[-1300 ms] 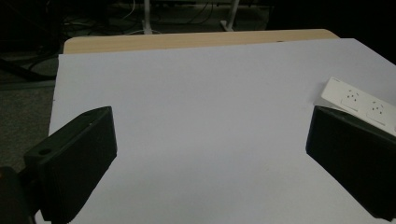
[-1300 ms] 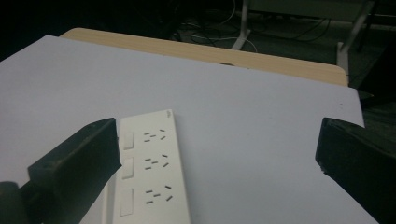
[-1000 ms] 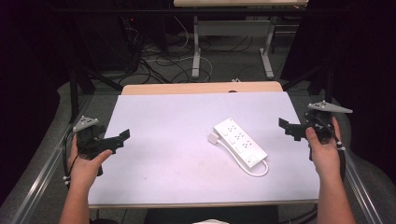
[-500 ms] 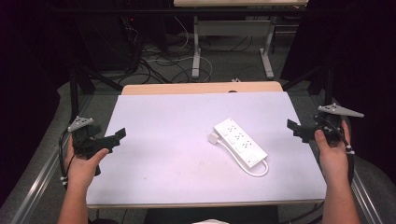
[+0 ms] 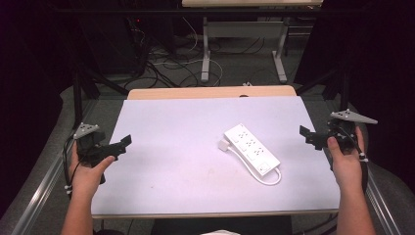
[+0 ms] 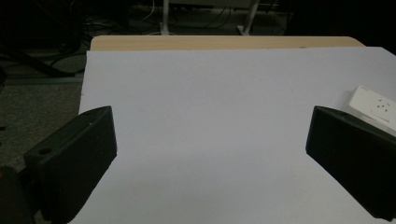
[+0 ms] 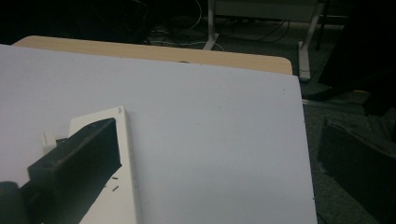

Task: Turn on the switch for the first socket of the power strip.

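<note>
Left gripper (image 5: pixel 120 145): jaws spread wide, holding nothing, held low over the left edge of the table (image 5: pixel 186 122) and aimed inward; right gripper (image 5: pixel 309 137): jaws likewise fully apart and empty, poised at the right edge. Both stand well apart from the power strip (image 5: pixel 252 149), which suggests a ready posture before any approach. The power strip lies flat and diagonal, right of centre, nearer the right gripper; a small white plug (image 5: pixel 223 145) rests against its far end, and its cord (image 5: pixel 270 177) loops at the near end. Surface: plain white sheet over a wooden top; beyond: dark room, cables on the floor (image 5: pixel 166 63), metal table legs (image 5: pixel 205 54).
</note>
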Motion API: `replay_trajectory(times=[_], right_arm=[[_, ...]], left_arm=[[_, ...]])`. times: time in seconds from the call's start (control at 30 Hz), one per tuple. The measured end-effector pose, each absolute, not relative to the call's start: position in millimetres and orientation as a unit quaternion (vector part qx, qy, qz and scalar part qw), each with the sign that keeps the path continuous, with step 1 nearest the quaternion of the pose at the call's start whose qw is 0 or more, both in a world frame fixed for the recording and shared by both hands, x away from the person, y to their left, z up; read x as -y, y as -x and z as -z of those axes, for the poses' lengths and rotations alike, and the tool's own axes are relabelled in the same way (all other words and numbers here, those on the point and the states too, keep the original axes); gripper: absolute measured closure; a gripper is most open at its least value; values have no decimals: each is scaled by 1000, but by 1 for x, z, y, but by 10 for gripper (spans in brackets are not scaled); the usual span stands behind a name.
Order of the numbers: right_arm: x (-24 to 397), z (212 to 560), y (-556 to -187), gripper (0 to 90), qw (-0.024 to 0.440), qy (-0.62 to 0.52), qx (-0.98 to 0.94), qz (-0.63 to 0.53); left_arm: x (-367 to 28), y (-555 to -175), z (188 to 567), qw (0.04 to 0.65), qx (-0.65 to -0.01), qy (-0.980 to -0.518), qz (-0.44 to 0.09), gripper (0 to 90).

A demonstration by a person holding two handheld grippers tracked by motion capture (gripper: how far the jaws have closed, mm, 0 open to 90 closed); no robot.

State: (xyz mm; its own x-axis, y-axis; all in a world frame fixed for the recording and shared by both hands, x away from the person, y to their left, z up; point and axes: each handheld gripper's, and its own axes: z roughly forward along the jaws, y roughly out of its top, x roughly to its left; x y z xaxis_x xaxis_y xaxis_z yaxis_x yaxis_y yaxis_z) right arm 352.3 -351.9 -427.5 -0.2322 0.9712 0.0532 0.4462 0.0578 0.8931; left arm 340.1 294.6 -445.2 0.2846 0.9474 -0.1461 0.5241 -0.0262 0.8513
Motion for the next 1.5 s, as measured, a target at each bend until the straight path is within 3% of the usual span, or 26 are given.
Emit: replay_trajectory(times=[0.73, 1.5], right_arm=[[363, 489, -376, 0, 301, -536, -679, -401], [362, 542, -388, 0, 257, -549, -693, -390]], left_arm=[[-300, -362, 502, 411, -533, -699, -241, 2], [-297, -372, 545, 380, -538, -721, -214, 2]])
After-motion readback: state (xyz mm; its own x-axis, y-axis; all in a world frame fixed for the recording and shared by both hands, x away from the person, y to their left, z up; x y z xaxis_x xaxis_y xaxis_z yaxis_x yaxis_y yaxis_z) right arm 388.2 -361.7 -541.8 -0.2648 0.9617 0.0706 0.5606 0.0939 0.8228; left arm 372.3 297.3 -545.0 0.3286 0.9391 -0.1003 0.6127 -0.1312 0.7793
